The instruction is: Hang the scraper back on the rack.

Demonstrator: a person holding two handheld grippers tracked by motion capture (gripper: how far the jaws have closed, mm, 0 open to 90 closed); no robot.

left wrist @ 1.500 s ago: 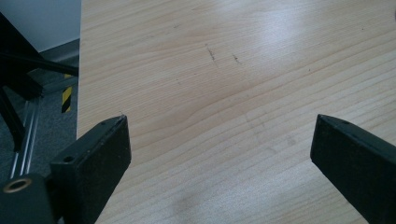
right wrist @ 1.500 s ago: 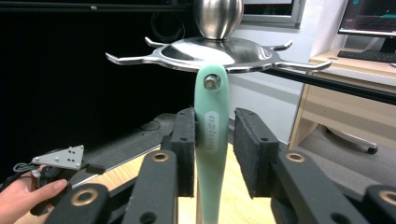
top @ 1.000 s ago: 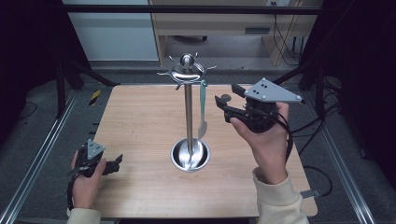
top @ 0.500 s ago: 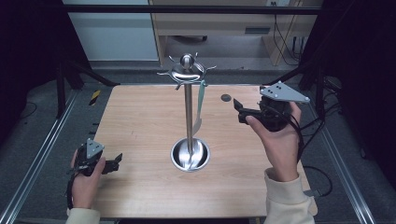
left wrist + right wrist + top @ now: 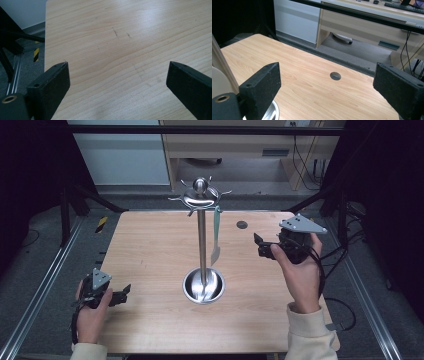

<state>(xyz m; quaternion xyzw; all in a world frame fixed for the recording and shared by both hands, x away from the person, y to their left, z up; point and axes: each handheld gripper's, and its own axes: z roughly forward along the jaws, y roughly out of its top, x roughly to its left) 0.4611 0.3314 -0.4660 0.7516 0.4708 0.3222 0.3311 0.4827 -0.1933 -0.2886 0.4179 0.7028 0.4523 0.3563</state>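
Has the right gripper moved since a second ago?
Yes. The right gripper has drawn back from the metal stand toward the table's right edge, and now sits nearer the person than the round hole.

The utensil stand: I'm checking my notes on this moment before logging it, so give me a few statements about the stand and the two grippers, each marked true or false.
1. One utensil hangs from a hook of the utensil stand. True.
2. The right gripper is shut on that utensil. False: its jaws stand wide open with nothing between them, and it is held apart from the stand, to its right.
3. The left gripper is open, near the front left corner of the table. True.
4. The stand lies tipped over on the table. False: it stands upright on its round metal base.
5. A small round hole marks the tabletop behind the right gripper. True.
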